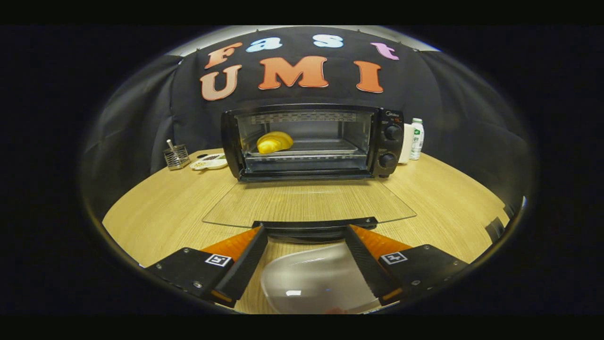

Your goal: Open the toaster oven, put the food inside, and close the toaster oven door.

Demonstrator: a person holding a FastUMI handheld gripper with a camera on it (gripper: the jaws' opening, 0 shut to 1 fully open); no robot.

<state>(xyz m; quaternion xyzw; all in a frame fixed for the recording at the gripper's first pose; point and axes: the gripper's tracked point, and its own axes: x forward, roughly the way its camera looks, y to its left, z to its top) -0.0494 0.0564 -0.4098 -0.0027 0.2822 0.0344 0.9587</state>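
Glass, the toaster oven [314, 141] door [309, 203] lay flat on the worktop [155, 212], its handle [315, 223] crosswise just ahead of the spread, empty tongs [306, 231]. The food [274, 141], seemingly a croissant, sat inside near the far edge.

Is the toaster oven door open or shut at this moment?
Open. The glass door lies flat over the table, showing the croissant on the rack. The open tool sits at the door's handle.

Nothing legible: the brand mark [392, 114] on the black toaster oven [389, 141] is too small, and the spread-fingered gripper [306, 229] bears square coded tags [218, 259].
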